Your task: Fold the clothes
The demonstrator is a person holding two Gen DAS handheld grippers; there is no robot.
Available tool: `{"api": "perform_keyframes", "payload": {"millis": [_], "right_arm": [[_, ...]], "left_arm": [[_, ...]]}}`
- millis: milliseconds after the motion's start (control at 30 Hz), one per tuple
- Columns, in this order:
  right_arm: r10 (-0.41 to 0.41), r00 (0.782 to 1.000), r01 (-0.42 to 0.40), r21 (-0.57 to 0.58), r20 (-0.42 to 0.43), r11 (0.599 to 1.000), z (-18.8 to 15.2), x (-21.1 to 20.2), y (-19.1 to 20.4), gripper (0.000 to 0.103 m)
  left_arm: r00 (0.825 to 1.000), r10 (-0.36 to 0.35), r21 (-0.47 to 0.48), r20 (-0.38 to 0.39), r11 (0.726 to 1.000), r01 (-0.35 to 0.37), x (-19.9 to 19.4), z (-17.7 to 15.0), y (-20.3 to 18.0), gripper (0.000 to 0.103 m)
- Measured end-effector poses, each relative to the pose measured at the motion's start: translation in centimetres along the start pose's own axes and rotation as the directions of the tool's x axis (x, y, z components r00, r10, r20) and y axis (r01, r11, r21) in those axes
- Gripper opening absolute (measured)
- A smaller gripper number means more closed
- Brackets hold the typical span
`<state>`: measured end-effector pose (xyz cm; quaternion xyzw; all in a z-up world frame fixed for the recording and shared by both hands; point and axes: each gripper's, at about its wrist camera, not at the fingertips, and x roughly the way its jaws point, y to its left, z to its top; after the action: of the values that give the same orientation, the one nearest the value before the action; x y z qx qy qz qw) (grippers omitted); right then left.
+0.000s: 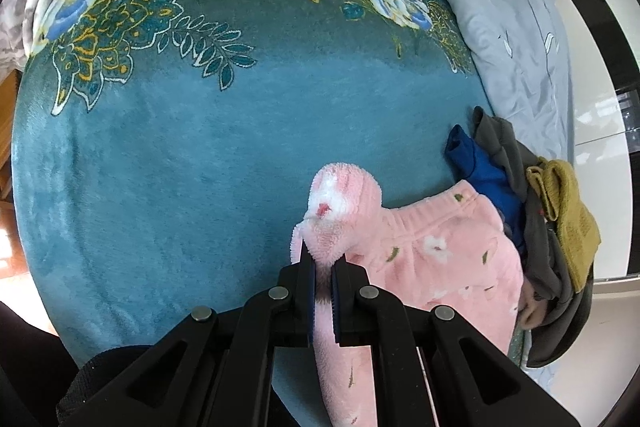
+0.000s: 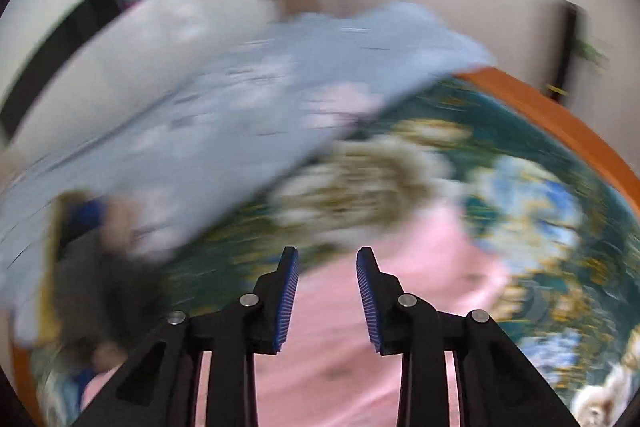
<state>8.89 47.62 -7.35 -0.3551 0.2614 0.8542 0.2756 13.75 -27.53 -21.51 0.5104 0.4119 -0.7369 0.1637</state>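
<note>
A pink fleece garment (image 1: 432, 255) with small flowers lies on a teal floral blanket (image 1: 224, 131). My left gripper (image 1: 323, 267) is shut on a fold of the pink garment, which bunches up above the fingers and hangs down below them. In the right wrist view, which is blurred by motion, my right gripper (image 2: 328, 267) is open and empty above the pink garment (image 2: 360, 347), not touching it.
A heap of other clothes lies right of the pink garment: a blue piece (image 1: 480, 171), a dark grey piece (image 1: 536, 267) and a mustard knit (image 1: 568, 219). A folded light blue quilt (image 1: 516, 39) lies along the right. An orange wooden bed edge (image 2: 560, 115) borders the blanket.
</note>
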Motion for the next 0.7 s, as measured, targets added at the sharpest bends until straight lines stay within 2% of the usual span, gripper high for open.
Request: {"api": "perform_keyframes", "payload": {"millis": [33, 100, 200, 300, 333, 400, 433, 467, 533, 600, 633, 700], "right_arm": [[0.07, 0.997, -0.071, -0.048, -0.022, 0.996, -0.9, -0.3, 2.8, 0.033], [0.201, 0.975, -0.214, -0.143, -0.098, 0.966, -3.2, -0.7, 8.6, 0.037], [0.308, 0.912, -0.374, -0.241, -0.272, 0.895, -8.3, 0.0, 16.4, 0.039], [0.317, 0.83, -0.479, -0.295, -0.46, 0.827, -14.9, 1.6, 23.8, 0.039], [0.302, 0.795, -0.512, -0.316, -0.526, 0.799, -17.2, 2.1, 26.2, 0.039], [0.254, 0.721, -0.584, -0.368, -0.645, 0.724, -21.6, 2.9, 30.9, 0.039], [0.224, 0.696, -0.614, -0.404, -0.682, 0.677, -23.4, 3.0, 32.9, 0.039], [0.195, 0.685, -0.64, -0.451, -0.702, 0.622, -25.0, 3.0, 35.1, 0.04], [0.152, 0.695, -0.669, -0.555, -0.702, 0.495, -27.6, 2.6, 39.5, 0.041], [0.151, 0.7, -0.691, -0.609, -0.698, 0.39, -29.2, 2.3, 43.8, 0.05], [0.149, 0.696, -0.701, -0.62, -0.702, 0.353, -29.9, 2.4, 45.8, 0.051], [0.117, 0.693, -0.705, -0.634, -0.712, 0.319, -31.2, 3.4, 49.6, 0.052]], "left_arm": [[1.0, -0.008, -0.001, 0.0, 1.0, 0.008, -0.1, 0.0, 0.1, 0.005], [1.0, -0.025, -0.008, -0.002, 1.0, 0.025, -0.1, 0.1, 0.3, 0.005], [0.999, -0.035, -0.016, -0.008, 0.999, 0.035, 0.0, 0.2, 0.5, 0.005], [0.999, -0.039, -0.015, -0.012, 0.999, 0.039, 0.1, 0.3, 0.6, 0.005], [0.999, -0.045, -0.015, -0.014, 0.999, 0.045, 0.2, 0.3, 0.6, 0.005], [0.998, -0.056, -0.017, -0.016, 0.998, 0.056, 0.4, 0.4, 0.7, 0.005], [0.998, -0.063, -0.021, -0.017, 0.998, 0.063, 0.5, 0.4, 0.8, 0.005], [0.997, -0.069, -0.025, -0.018, 0.997, 0.069, 0.6, 0.4, 1.0, 0.005], [0.997, -0.08, -0.035, -0.022, 0.996, 0.079, 1.0, 0.5, 1.3, 0.005], [0.995, -0.093, -0.061, -0.036, 0.994, 0.091, 1.7, 0.7, 1.7, 0.005], [0.994, -0.1, -0.074, -0.043, 0.993, 0.097, 2.0, 0.8, 1.9, 0.005], [0.992, -0.111, -0.095, -0.055, 0.99, 0.106, 2.6, 1.0, 2.1, 0.005]]}}
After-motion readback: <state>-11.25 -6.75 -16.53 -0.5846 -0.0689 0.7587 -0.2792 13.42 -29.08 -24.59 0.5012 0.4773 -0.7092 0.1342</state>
